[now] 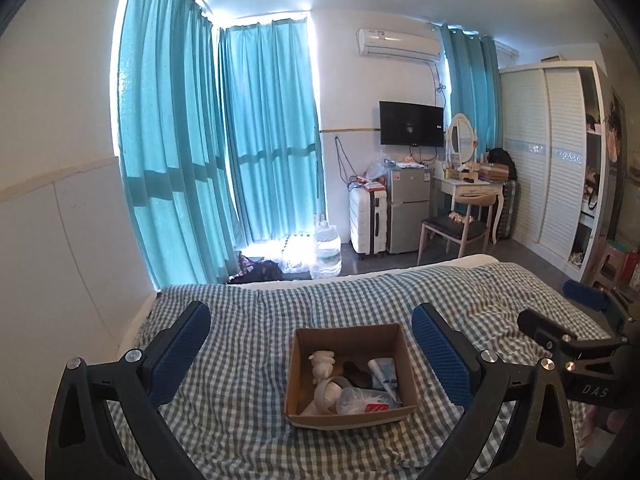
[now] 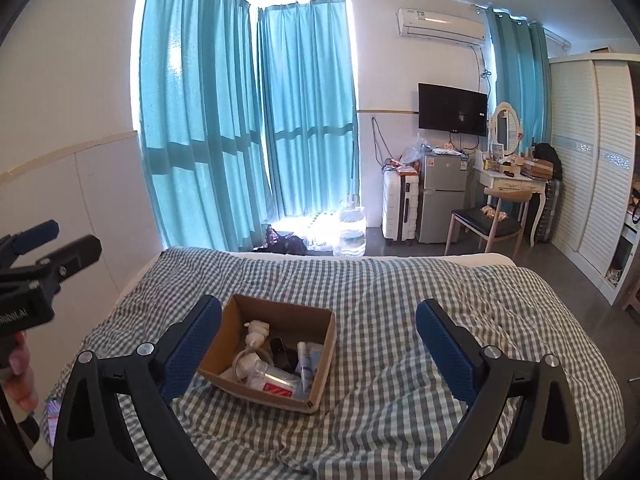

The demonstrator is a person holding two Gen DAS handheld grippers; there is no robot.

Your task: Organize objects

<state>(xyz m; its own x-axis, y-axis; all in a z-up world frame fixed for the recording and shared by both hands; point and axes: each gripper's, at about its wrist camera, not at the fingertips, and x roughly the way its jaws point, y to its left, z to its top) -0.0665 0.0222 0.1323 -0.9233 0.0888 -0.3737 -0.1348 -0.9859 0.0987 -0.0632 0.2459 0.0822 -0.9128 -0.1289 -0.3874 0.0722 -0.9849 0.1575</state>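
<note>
Brown cardboard box [image 1: 350, 376] sits open on the checked bedspread [image 2: 400, 320], and it's already got a bunch of small stuff in it: a white knobbly figure [image 1: 322, 364], a roll of tape [image 1: 326, 394], something dark [image 1: 356, 376], a white tube [image 2: 305, 364], and a clear plastic packet with a red label [image 2: 272, 386]. Can't really tell what half of it is, tbh. Both grippers are up off the bed and empty. The left gripper [image 1: 311, 354] has its blue pads spread wide, with the box showing between them from its camera but nothing touching. The right gripper [image 2: 319, 354] is spread wide too, nothing in it, with the box just off its left finger. I don't see any loose items on the blanket in either view, so my read is that the sorting part is basically done, or we're between items and both hands are backed off. If there's more to collect, the next move calls for finding it first, since nothing within reach looks out of place. If the box itself needs to go somewhere, it'd want a pinch on a side wall, maybe one gripper per side, because thin cardboard flexes and the load inside is loose enough to slide.
</note>
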